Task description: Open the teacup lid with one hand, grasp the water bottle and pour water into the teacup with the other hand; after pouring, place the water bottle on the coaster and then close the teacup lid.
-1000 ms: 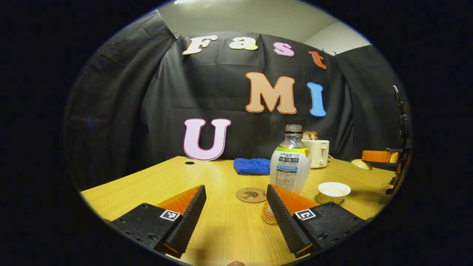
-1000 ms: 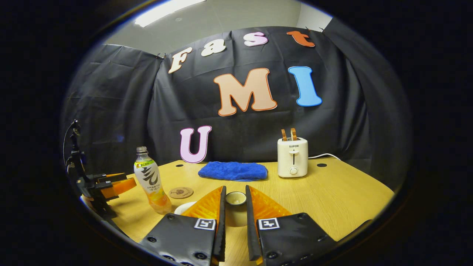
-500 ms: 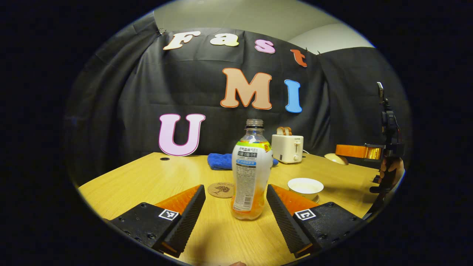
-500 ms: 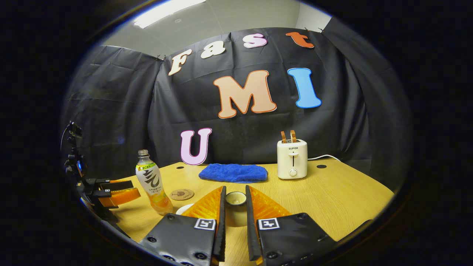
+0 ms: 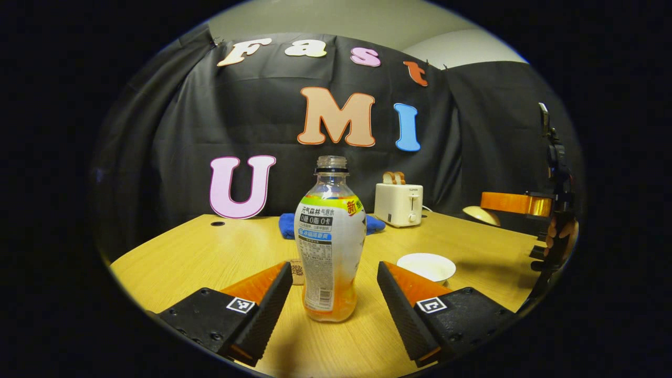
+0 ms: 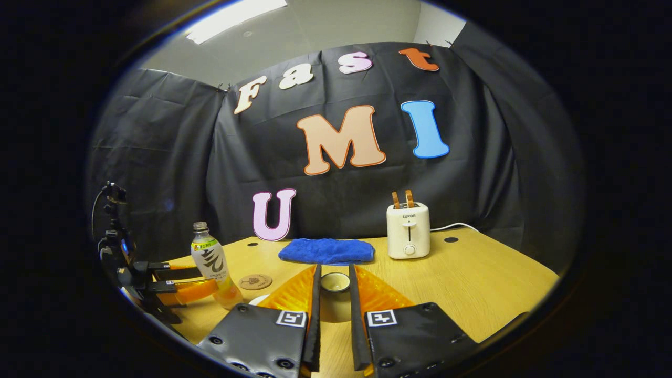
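water bottle [image 5: 330,247] upright between left tongs [image 5: 332,289] (untouched), uncapped

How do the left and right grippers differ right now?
Left gripper is open, fingers either side of the upright water bottle, not touching it. Right gripper is shut on the teacup lid, held above the table. Both point toward the booth's back wall.

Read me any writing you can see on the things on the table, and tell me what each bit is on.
"SUPOR": on the front of the toaster.
Bottle: its label carries dense print, which I leave unread.
Coaster: any print around its drawing is too small to read.
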### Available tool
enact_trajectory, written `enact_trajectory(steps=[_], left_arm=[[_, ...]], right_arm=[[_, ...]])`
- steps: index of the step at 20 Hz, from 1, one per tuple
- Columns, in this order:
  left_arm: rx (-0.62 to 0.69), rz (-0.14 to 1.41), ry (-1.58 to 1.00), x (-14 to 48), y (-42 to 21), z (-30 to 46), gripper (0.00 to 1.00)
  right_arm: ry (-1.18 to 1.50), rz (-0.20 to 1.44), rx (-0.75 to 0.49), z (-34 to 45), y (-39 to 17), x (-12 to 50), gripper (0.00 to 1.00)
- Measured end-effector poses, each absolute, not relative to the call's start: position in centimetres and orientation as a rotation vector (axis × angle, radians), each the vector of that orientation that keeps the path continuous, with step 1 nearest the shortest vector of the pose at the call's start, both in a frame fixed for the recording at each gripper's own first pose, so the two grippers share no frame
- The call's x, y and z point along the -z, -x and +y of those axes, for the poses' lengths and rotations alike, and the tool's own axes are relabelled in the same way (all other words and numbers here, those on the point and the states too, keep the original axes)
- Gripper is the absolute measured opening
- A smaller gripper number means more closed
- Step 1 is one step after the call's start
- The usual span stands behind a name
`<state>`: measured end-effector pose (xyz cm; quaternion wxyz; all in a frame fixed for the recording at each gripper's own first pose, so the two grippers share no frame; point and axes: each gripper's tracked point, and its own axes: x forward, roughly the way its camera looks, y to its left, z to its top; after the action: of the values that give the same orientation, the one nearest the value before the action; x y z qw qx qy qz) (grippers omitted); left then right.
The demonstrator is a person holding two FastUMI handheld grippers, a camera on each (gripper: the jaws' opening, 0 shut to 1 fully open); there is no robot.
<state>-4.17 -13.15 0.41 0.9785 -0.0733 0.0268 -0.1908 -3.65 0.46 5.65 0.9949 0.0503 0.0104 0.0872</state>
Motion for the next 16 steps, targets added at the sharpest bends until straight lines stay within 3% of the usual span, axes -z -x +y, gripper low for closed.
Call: enact_trajectory(steps=[3,13,16], left_arm=[[0.357,0.09,0.149,0.1,3.0,-13.1,0.92],[0.331,0.083,0.115,0.1,1.6,-13.5,0.65],[0.325,0.089,0.099,0.1,1.5,-13.5,0.62]], right_arm=[[-0.109,0.015,-0.169,0.1,3.8,-6.0,0.29],[-0.113,0.013,-0.17,-0.1,3.7,-6.1,0.28],[-0.111,0.014,-0.175,0.1,3.9,-6.1,0.28]])
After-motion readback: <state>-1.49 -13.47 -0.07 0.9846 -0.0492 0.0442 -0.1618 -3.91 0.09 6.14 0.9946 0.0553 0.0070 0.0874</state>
